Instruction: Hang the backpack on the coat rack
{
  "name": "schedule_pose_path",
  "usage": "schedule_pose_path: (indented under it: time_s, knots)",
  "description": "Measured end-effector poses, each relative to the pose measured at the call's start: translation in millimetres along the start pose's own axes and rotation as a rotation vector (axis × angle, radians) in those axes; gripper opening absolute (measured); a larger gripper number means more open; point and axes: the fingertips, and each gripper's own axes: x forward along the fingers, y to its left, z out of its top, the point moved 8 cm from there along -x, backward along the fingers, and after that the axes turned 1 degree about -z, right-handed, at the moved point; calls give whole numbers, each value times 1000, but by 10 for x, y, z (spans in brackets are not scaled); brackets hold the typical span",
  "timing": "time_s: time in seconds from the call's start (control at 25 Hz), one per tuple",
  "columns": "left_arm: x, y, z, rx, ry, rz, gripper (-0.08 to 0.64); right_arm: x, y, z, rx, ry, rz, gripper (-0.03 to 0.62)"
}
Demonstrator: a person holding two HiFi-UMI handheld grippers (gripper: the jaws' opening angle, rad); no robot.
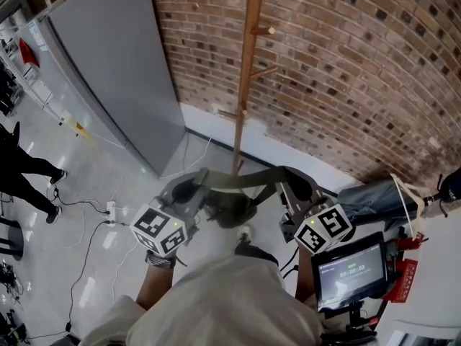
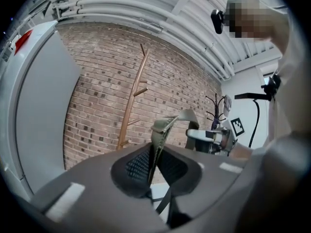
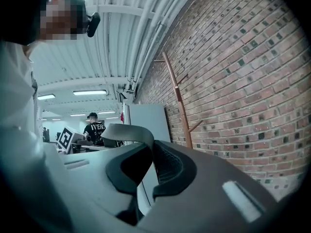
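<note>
Both tools are gripping the backpack's olive strap. The left tool has its jaws pinched together on the webbing, which rises edge-on from between the pads. The right tool has its jaws closed on the strap where it arches away toward the other side. The head view shows the strap as a span between the two tools, with the backpack hanging from its middle. It is off the floor, low in front of the person, and short of the wooden coat rack that stands against the brick wall. The step in hand looks like the carry-in and lift, with the strap not yet over any peg. To do it well, hold the tools apart so the strap presents an open, taut span, and raise both together so the bag does not tilt or swing. Choose one upward-slanting peg and bring the strap's free middle above its tip. Then lower until the peg clearly takes the weight before easing either grip. The rack is a slim pole, so a swinging bag could rock it; a slow, square approach seems wise. Cables lie on the floor to the left, away from the direct line to the rack.
</note>
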Motion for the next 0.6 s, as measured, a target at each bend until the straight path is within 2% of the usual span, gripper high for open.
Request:
schedule_pose_path:
  time_s: [0.4, 0.6]
  knots:
    - [680, 200, 66, -16, -21, 67, 17, 415, -698, 176, 38, 25, 96, 8]
    - [846, 275, 12, -40, -23, 108, 17, 582, -953, 142, 57, 79, 125, 8]
